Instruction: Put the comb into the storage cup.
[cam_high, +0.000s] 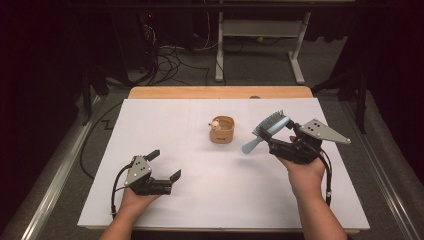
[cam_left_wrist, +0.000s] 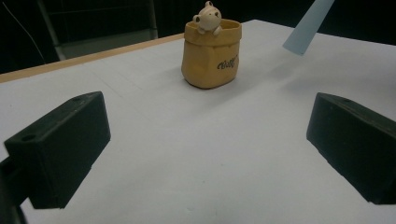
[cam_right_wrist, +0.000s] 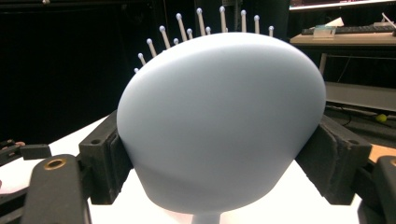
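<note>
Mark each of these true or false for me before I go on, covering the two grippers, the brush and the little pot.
1. The right gripper is shut on the pale blue plastic hairbrush. True.
2. The left gripper holds the tan bag-shaped ceramic pot. False: its jaws stand open with nothing between them, well short of the pot.
3. A small cream bear figure peeks over the pot's rim. True.
4. The hairbrush already stands inside the pot. False: it is held in the air to the right of the pot in the high view, handle pointing down toward it.
5. The pot lies tipped on its side on the white table sheet. False: it stands upright.
</note>
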